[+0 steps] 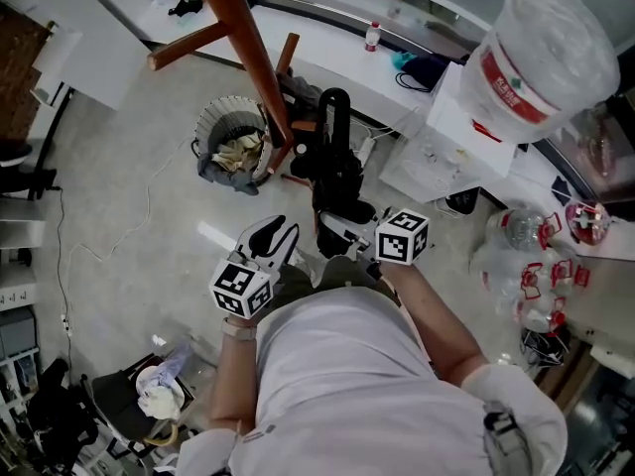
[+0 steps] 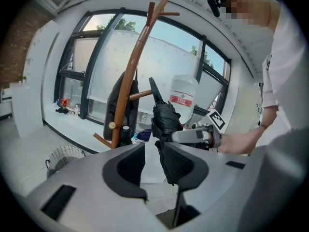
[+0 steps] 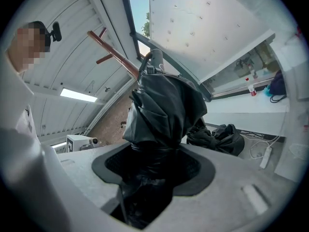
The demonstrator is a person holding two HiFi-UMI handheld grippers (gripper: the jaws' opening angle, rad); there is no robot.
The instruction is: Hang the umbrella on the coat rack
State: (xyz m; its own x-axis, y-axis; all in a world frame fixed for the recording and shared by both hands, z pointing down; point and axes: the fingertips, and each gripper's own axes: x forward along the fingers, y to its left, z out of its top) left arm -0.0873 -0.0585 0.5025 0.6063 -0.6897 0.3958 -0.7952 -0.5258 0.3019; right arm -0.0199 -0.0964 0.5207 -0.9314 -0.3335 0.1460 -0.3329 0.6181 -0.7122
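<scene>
Your right tongs [image 3: 154,164] are pinching the folded black umbrella [image 3: 164,105] around its bunched fabric, low on the bundle. The rest stands up out of the jaws, with the grey end piece [image 3: 152,57] at the top. Your left tongs [image 2: 154,154] are spread and hold nothing. Bare floor shows in the gap between the jaws, and the umbrella's lower folds hang just beyond the right-hand pad. Whether they brush it, I cannot tell.

Both tongs are close in front of your body. The umbrella is in the air between you and the coat rack [image 2: 131,76], near it but not touching. The rack's brown pole leans across the view, with short pegs [image 2: 166,13] near the top and others lower down. A dark bag already hangs against the pole. A wire bin [image 1: 233,142] stands by its foot, and a water jug [image 1: 541,58] is off to your right.

You are in the carry-and-approach step, and nothing is hooked yet. I judge that the next move is to lift the umbrella's top end towards a free peg. Turn it so the loop or handle at that end faces the peg, and use the free left tongs to steady or open the loop if it hangs limp. Keep the right tongs' pinch until the peg takes the weight.
</scene>
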